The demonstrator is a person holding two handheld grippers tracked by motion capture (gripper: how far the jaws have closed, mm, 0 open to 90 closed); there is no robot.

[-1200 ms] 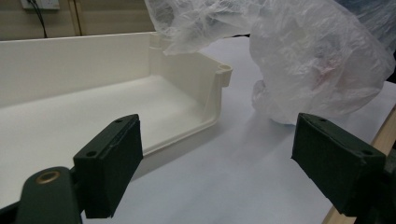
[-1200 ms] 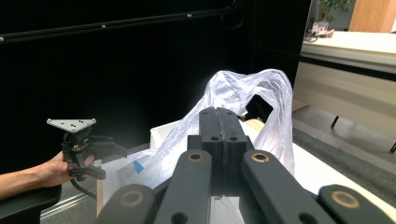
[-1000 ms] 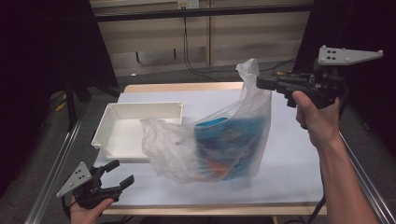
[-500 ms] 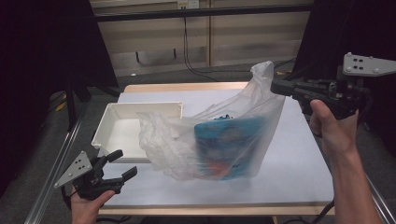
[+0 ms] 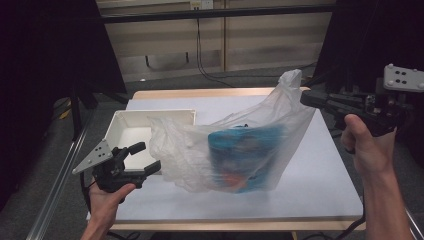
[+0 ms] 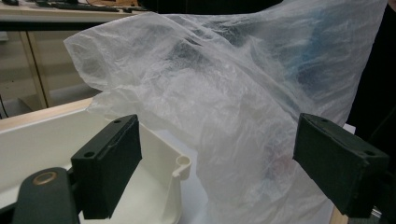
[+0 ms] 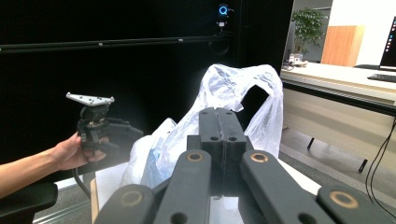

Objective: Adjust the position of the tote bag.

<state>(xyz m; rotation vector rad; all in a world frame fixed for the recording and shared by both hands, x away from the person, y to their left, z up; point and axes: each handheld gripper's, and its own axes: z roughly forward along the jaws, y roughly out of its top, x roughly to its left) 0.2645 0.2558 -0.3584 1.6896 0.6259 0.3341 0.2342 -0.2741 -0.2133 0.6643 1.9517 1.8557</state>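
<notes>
Plastic bag (image 5: 235,150) stands mid-bench beside the white tray (image 5: 127,132); the right gripper (image 5: 306,98) is clamped, apparently pinching its handle, while the left gripper (image 5: 145,159) gapes just short of it.

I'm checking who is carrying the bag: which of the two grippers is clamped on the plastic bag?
The right gripper, at the table's far right: its jaws are pressed shut on the plastic bag. The left gripper stands open, clear of it.
</notes>
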